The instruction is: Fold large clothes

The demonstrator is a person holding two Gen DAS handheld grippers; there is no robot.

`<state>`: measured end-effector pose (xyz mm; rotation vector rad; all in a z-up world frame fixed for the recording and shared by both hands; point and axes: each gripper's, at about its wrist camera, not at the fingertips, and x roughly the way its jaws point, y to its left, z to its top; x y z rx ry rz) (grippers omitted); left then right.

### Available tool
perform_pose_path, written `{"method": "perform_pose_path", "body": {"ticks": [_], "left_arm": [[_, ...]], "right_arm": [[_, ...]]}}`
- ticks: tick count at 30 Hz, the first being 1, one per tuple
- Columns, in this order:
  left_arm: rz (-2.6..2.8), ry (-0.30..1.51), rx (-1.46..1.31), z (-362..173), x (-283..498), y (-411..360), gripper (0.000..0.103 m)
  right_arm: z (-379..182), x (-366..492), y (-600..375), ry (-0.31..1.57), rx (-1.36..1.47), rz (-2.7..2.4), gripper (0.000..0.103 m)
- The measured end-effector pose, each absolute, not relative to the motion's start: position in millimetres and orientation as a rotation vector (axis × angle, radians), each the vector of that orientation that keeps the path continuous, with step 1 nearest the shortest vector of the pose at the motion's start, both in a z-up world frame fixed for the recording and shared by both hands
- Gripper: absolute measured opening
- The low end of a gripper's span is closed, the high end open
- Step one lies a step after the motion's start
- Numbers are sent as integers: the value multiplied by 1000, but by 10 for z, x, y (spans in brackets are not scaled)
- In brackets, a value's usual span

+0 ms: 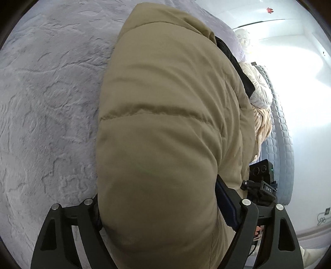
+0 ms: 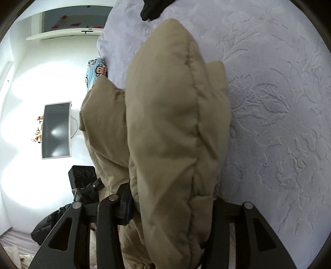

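Note:
A tan puffer jacket (image 1: 165, 124) fills the middle of the left wrist view and lies over a pale lilac textured bedspread (image 1: 47, 103). My left gripper (image 1: 161, 215) is shut on a thick padded fold of it. The same jacket (image 2: 169, 124) fills the right wrist view, and my right gripper (image 2: 169, 209) is shut on another padded fold. Each gripper's camera body shows in the other's view: the right one (image 1: 260, 182), the left one (image 2: 82, 182). The fingertips are hidden by the fabric.
The bedspread (image 2: 279, 124) stretches to the right. A cream knit garment (image 1: 260, 99) and a grey quilted mattress side (image 1: 283, 132) lie at the bed's edge. A dark garment (image 2: 153, 8) lies far up the bed. A wall-mounted screen (image 2: 56, 130) and a blue cartoon-print item (image 2: 96, 70) are on the left.

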<state>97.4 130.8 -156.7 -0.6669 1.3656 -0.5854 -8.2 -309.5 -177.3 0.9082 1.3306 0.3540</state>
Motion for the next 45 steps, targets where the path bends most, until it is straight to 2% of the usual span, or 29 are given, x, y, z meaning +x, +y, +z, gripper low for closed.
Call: {"method": "perform_pose_path", "body": {"ticks": [7, 16, 18, 19, 20, 27, 32, 40, 45], "left_arm": [[-461, 1337, -528, -1226, 848, 1290, 86], [-313, 1181, -378, -600, 856, 1261, 86], [-284, 1164, -343, -524, 908, 1266, 86], [-272, 1166, -326, -523, 949, 1229, 86], [-262, 1173, -319, -503, 979, 1176, 86], [-238, 1125, -228, -463, 1247, 805, 86], [-202, 1167, -92, -678, 1395, 364, 86], [-174, 1155, -10, -787, 1387, 190, 86], [-151, 1153, 7, -809, 1385, 137, 86]], "right_arm": [[-1526, 74, -2976, 1363, 823, 279, 55], [-973, -107, -2834, 1361, 596, 146, 56], [-801, -155, -2764, 1335, 513, 108, 51], [-792, -232, -2809, 1325, 490, 100, 31], [-717, -269, -2775, 1314, 468, 85, 17], [-405, -495, -2560, 1273, 396, 137, 15], [-615, -659, -2461, 1340, 265, 40, 15], [-130, -827, -2474, 1182, 295, 115, 15], [-400, -924, -2083, 1317, 174, 180, 16]]}}
